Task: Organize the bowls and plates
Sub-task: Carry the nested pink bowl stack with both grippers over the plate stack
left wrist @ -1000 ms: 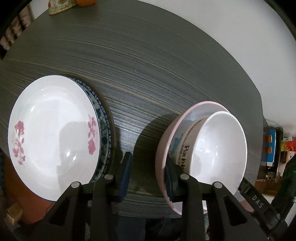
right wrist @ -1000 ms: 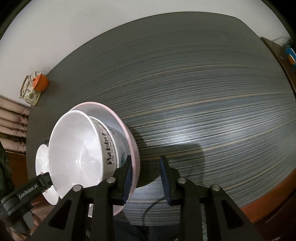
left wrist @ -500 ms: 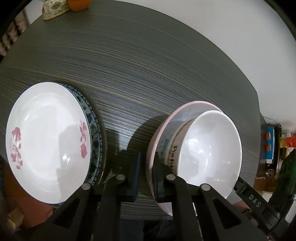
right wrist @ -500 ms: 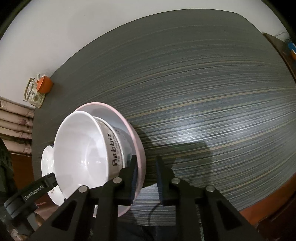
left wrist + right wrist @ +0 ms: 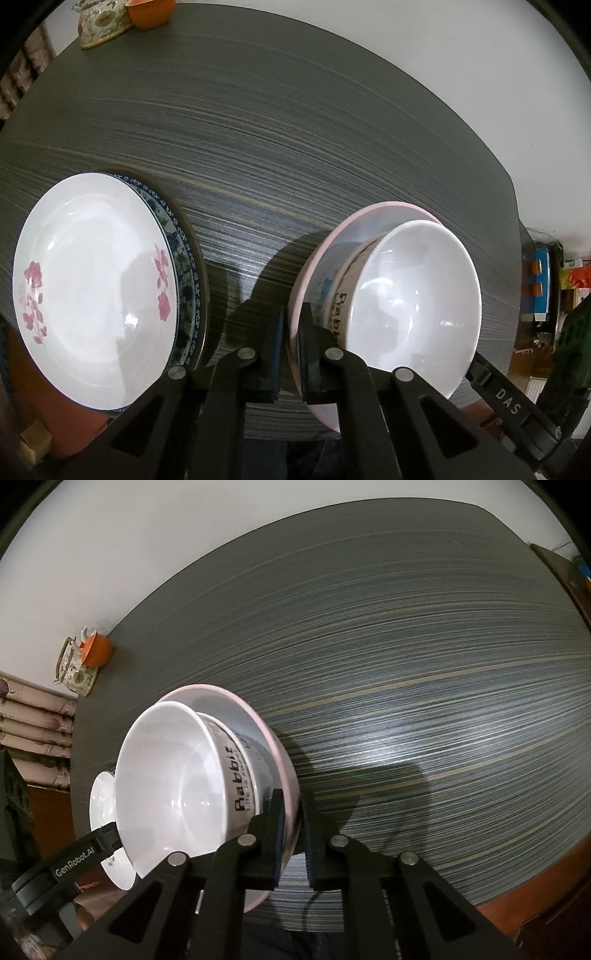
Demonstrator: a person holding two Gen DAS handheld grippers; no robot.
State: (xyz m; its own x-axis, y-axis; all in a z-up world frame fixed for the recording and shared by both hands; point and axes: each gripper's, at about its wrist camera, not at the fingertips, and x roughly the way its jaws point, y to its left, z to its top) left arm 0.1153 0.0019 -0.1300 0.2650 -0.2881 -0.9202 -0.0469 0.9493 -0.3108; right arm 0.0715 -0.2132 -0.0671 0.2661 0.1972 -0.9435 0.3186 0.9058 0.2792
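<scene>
plates (image 5: 96, 291) stacked at left, done | your left gripper (image 5: 291, 354) and right gripper (image 5: 293, 834) have just clenched on opposite rims of pink bowl (image 5: 373, 214), white bowl (image 5: 413, 306) nested inside | stack still needs placing | dark striped table (image 5: 277, 129), white wall, teapot (image 5: 99, 22) at far corner

Printed in black on the outer wall of the white ceramic bowl (image 5: 236, 775): "Rabbit", with a smaller line below beginning "Life is", the rest unreadable. Seen only partly from the left wrist, as "Rabb". On one black gripper body (image 5: 508, 400): "DAS". On the other black gripper body (image 5: 75, 862): "GenRobot.AI".
</scene>
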